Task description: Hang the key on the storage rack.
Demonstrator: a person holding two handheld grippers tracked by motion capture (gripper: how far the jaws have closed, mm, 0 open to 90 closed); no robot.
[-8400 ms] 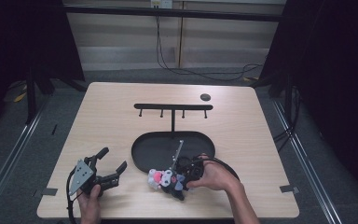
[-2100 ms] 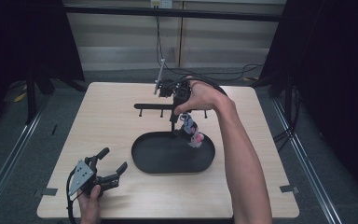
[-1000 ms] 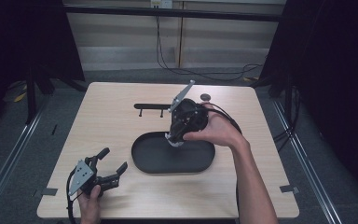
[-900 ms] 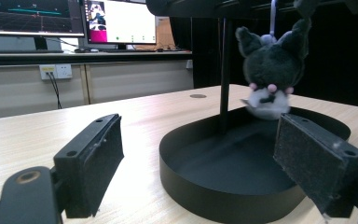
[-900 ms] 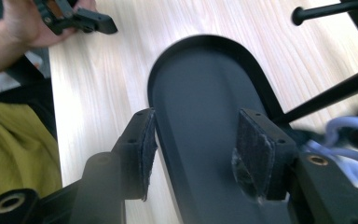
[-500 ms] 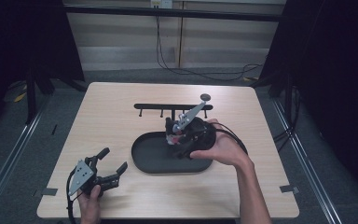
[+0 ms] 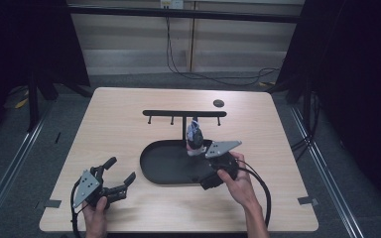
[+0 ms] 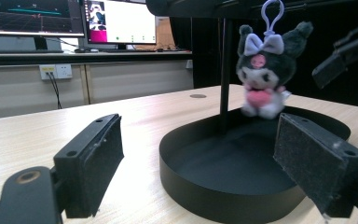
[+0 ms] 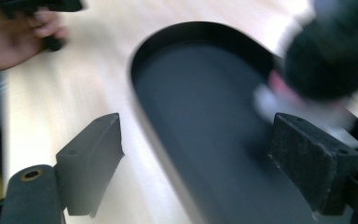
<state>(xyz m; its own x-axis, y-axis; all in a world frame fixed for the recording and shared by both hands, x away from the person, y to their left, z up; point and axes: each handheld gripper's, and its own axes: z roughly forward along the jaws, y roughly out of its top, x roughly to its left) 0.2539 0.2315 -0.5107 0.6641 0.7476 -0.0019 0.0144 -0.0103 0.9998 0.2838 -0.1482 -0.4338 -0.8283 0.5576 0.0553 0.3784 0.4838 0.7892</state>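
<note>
grippers flanked a black tray (image 7: 171,168) on the table (image 7: 129,114) as a plush keychain (image 7: 195,137) hung from the rack (image 7: 184,113) above it. at the left, the left gripper (image 7: 113,179) rested near the table's front edge, jaws spread with nothing between them, well apart from the tray; it looked parked there to leave the tray and rack free for the other hand. in the left gripper view the plush (image 8: 265,70) dangled by its lilac loop (image 8: 272,11) from the crossbar, beside the rack's post (image 8: 224,74) and over the tray's far side, upright and apart from both grippers. whether its feet touched the tray rim could not be told. the hanging seemed the point of the work: the toy's loop sat on a peg so that it stayed up without a grip. at the right, the right gripper (image 7: 206,161) sat low over the tray's right end, just beside the plush, its jaws having just been opening and now standing wide with nothing between them. the right gripper view, blurred, showed the tray (image 9: 205,116) under the parted pads and the toy (image 9: 326,60) off to the upper right, outside them.
</note>
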